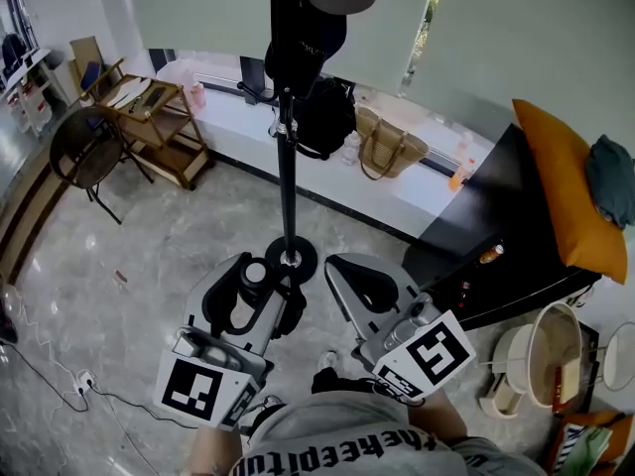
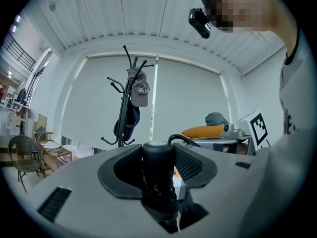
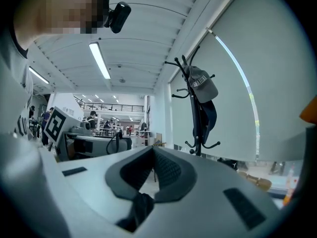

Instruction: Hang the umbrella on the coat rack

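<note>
Head view: left gripper (image 1: pixel 260 284) is clamped on the folded umbrella (image 1: pixel 255 273), held upright just short of the coat rack (image 1: pixel 287 181) pole straight ahead. The right gripper (image 1: pixel 357 281), closed and empty, sits beside the rack's base.

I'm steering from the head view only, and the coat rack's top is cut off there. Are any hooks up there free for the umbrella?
Observer: Yes. In the left gripper view the coat rack ends in upturned prongs that are bare. A grey cap hangs just below them.
Operator: Is the umbrella actually clamped?
Observer: The left gripper is closed on the black umbrella from both sides.
Operator: And the right gripper?
Observer: The right gripper is shut, with nothing between its jaws.
</note>
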A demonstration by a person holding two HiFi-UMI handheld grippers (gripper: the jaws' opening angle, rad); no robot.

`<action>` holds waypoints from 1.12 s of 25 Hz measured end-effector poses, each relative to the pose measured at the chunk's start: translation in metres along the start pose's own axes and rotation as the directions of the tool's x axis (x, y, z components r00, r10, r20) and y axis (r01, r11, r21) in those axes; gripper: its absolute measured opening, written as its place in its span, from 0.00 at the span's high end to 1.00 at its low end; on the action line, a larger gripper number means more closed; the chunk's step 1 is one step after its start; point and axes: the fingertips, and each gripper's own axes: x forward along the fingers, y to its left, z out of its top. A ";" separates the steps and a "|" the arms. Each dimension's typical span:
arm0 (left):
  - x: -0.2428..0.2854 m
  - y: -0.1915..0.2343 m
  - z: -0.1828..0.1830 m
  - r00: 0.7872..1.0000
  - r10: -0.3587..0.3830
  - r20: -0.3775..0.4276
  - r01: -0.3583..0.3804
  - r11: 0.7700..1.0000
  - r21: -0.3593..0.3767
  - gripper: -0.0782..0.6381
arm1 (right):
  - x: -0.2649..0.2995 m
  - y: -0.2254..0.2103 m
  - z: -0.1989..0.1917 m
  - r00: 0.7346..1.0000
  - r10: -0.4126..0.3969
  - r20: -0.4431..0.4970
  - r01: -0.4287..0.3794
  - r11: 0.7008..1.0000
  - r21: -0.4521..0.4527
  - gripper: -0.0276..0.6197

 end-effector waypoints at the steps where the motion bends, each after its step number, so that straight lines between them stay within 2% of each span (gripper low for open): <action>1: 0.003 0.000 0.000 1.000 0.007 0.000 -0.007 1.000 0.001 0.60 | 0.000 -0.004 0.000 1.000 0.007 0.001 -0.007 1.000 0.000 0.94; 18: 0.067 -0.013 -0.001 0.994 0.113 -0.001 -0.113 0.993 0.015 0.60 | -0.002 -0.079 -0.007 0.995 0.097 0.017 -0.098 0.995 0.031 0.94; 28: 0.075 -0.015 -0.002 0.990 0.141 -0.012 -0.140 0.989 0.038 0.60 | -0.002 -0.090 -0.011 0.991 0.127 0.033 -0.129 0.990 0.054 0.94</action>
